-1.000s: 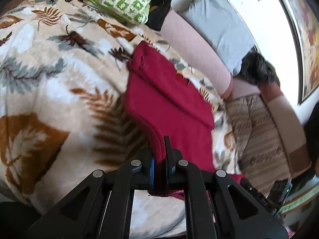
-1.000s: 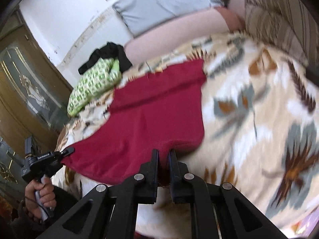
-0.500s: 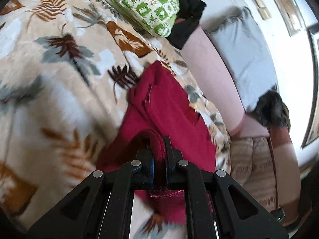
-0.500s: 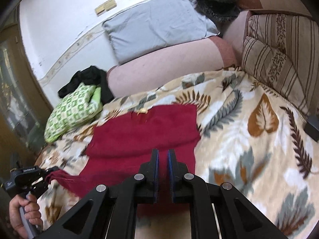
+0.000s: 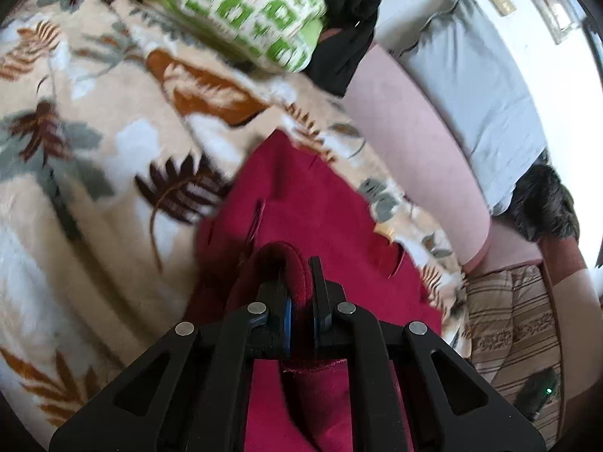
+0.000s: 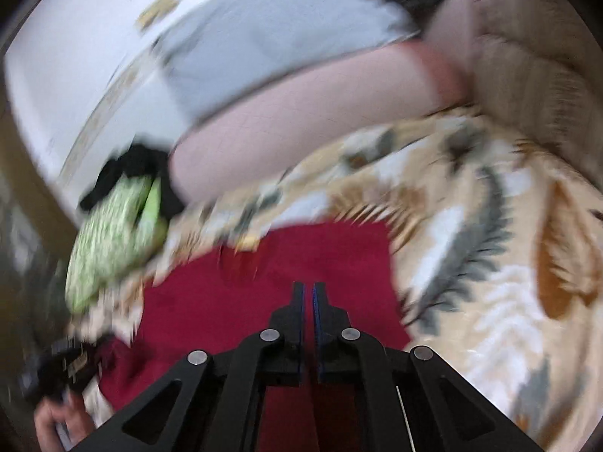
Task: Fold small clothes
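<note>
A red garment (image 5: 320, 207) lies on the leaf-print blanket (image 5: 94, 188) of a bed. My left gripper (image 5: 299, 267) is shut on a rolled-over fold of its hem, and the cloth bulges up between the fingers. In the blurred right wrist view the same red garment (image 6: 301, 256) spreads ahead of my right gripper (image 6: 309, 290). That gripper is shut, with dark red cloth hanging under it. At the lower left of that view a person's hand (image 6: 49, 422) holds the other gripper beside the garment's left corner.
A green patterned pillow (image 5: 233, 11) and black clothing (image 5: 346, 37) lie at the blanket's far corner. A pink bolster (image 5: 407, 143) and a grey pillow (image 5: 471, 75) line the wall side. A striped cushion (image 5: 516, 320) is at the right.
Both grippers have moved forward over the bed, carrying the red garment's near hem toward its far edge. The garment now looks shorter and doubled over. Both stay shut.
</note>
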`<control>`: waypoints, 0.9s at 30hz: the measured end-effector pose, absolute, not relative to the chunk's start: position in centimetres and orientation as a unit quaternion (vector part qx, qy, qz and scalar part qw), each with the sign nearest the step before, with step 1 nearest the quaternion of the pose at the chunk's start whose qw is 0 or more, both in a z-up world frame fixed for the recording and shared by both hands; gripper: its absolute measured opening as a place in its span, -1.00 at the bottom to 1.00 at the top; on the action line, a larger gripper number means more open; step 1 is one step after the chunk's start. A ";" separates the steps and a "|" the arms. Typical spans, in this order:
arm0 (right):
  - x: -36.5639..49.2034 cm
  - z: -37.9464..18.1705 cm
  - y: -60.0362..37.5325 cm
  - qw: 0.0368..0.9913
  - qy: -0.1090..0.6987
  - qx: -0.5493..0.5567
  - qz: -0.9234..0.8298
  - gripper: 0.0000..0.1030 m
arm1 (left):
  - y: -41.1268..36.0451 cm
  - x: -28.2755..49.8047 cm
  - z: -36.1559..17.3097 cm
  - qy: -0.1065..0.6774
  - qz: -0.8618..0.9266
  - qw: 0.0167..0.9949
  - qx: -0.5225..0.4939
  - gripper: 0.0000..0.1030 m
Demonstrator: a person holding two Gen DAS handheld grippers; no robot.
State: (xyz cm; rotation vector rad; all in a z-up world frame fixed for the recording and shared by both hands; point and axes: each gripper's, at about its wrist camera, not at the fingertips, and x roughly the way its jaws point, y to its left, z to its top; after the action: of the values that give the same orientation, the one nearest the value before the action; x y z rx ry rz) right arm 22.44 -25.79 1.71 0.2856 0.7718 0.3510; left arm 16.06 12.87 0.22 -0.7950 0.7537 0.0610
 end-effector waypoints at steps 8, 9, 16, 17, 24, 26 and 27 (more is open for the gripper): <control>23.4 1.9 -22.9 0.886 0.379 0.057 0.262 -0.20 | 13.8 15.8 -1.4 0.380 0.036 0.830 -0.407 -0.89; 23.6 1.6 -22.6 0.886 0.384 0.046 0.255 0.04 | 13.9 15.8 -1.5 0.381 0.037 0.827 -0.411 -0.89; 25.0 -1.5 -21.0 0.857 0.453 -0.022 0.244 -0.18 | 13.6 15.8 -1.0 0.380 0.036 0.831 -0.405 -0.88; 25.3 -2.2 -21.1 0.852 0.467 -0.022 0.237 -0.25 | 13.6 15.8 -1.0 0.380 0.037 0.831 -0.404 -0.88; 25.0 0.6 -22.4 0.878 0.416 0.003 0.238 -0.86 | 14.3 16.3 -0.1 0.362 0.038 0.834 -0.415 -0.89; 24.7 2.9 -23.0 0.904 0.370 0.016 0.214 -0.86 | 14.6 17.2 0.7 0.346 0.039 0.841 -0.414 -0.88; 24.7 3.8 -23.0 0.915 0.350 0.018 0.199 -0.86 | 14.7 18.0 1.1 0.336 0.038 0.846 -0.411 -0.88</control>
State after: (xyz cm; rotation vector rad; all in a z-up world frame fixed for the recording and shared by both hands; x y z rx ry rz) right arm 24.68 -23.05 3.76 0.0367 0.7195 0.4094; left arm 18.04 14.72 1.08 -0.8671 0.7090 0.0803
